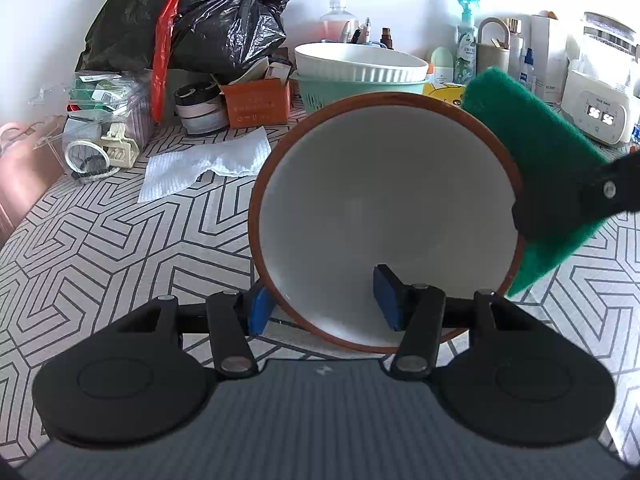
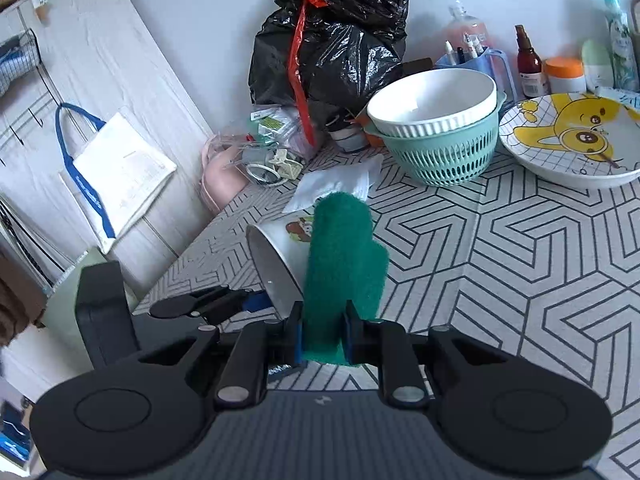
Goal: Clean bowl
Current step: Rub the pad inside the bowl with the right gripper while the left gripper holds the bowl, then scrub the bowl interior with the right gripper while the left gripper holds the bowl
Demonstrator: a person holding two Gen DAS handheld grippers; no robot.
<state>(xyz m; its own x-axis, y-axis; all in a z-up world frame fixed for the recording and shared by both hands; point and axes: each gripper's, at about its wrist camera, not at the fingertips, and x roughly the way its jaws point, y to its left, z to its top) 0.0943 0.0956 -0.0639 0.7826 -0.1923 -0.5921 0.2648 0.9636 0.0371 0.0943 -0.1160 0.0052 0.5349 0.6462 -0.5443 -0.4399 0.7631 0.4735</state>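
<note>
Tabletop (image 1: pixel 120 248) covered in a white cloth with a dark geometric line pattern, pushed against a white wall. At the back, a bulging black rubbish bag (image 1: pixel 192 20) with a red strip hanging down it. In front of the bag, an orange cardboard box (image 1: pixel 256 102), clear plastic packets and a crumpled white paper towel (image 1: pixel 208 164). In the right wrist view, a pale panel on the left with a white tote bag (image 2: pixel 120 172) with blue handles hanging on it.

Mint-green slotted basket (image 2: pixel 444 152) with a white ribbed dish (image 2: pixel 432 100) nested in it; dish looks empty. Beside it on the right, a shallow plate (image 2: pixel 568 140) printed with a yellow cartoon figure. Behind them, a row of bottles and jars and a blue cup holding pens.

Bowl (image 1: pixel 384 216), white inside with a brown rim, lifted and tipped on its side, mouth turned toward the left wrist camera, base pointing away toward the back wall. Nothing seen inside.

Left gripper (image 1: pixel 324 304) clamped on the bowl's lower rim, one blue pad inside, the other outside.

Right gripper (image 2: pixel 324 332) pinching a green scouring pad (image 2: pixel 344 264) standing upright between the pads. Pad lying against the bowl's right rim.
</note>
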